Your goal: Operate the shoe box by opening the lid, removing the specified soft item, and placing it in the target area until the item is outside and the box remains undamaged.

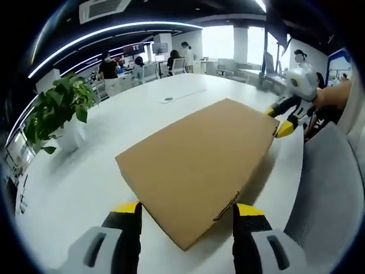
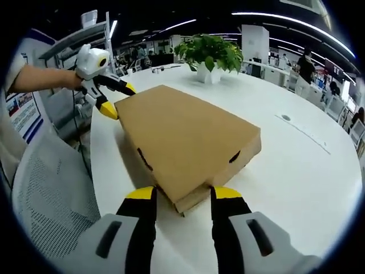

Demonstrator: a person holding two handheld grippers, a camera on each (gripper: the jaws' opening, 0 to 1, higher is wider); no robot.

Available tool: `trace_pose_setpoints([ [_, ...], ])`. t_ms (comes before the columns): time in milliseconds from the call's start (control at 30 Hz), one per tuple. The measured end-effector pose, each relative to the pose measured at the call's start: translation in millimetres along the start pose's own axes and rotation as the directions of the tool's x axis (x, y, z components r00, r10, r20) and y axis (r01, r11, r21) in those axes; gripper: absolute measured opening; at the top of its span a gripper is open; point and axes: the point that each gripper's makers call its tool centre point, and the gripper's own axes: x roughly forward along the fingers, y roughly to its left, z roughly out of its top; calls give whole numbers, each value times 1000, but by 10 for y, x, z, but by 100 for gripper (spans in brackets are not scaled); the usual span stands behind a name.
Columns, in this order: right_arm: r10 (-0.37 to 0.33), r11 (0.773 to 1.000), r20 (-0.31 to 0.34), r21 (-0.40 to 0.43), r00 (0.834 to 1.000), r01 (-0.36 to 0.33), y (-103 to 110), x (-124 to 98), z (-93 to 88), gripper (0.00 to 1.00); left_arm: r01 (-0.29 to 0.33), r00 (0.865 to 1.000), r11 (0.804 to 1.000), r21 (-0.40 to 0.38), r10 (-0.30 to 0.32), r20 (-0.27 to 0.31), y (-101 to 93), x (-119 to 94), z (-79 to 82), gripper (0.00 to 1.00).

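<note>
In the left gripper view we start at 9 o'clock, where we see a green plant [image 1: 57,108] in a white pot on the big white table [image 1: 85,182]. In the middle lies the shoe box [image 1: 199,165], flat and brown, with its lid closed. Our left gripper [image 1: 185,211] comes up from 6 o'clock. Its two black jaws with yellow tips stand wide apart, one on each side of the near corner of the box. We cannot tell if they touch the cardboard, and they squeeze nothing. At 2 o'clock we see the right gripper [image 1: 280,121] at the far corner of the box, with a hand [image 1: 328,97] behind it. At 4 o'clock is the grey mesh back of a chair [image 1: 325,200]. Far away at 12 o'clock, people sit at desks.

In the right gripper view we see the chair [image 2: 51,194] at 8 o'clock. At 10 o'clock the left gripper [image 2: 114,100] sits at the far corner of the box, and an arm reaches in behind it. The shoe box [image 2: 182,137] lies shut in the middle of the table [image 2: 296,188]. Our right gripper [image 2: 182,197] rises from 6 o'clock. Its jaws are open wide around the near corner of the box, holding nothing. The plant [image 2: 208,54] stands at 12 o'clock, past the box.
</note>
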Motion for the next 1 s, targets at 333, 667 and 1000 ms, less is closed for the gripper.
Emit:
trace_pose_setpoints([
  [333, 0, 1000, 19, -1, 1000, 0, -2, -16, -2, 33, -21, 1000, 999, -50, 21, -3, -86, -41, -126, 57],
  [667, 5, 1000, 26, 2, 1000, -5, -3, -18, -5, 32, -41, 999, 996, -74, 41, -3, -134, -60, -145, 56],
  [1000, 7, 999, 21, 38, 1000, -7, 10, -41, -1, 32, -51, 999, 993, -107, 52, 4, -203, -88, -157, 55],
])
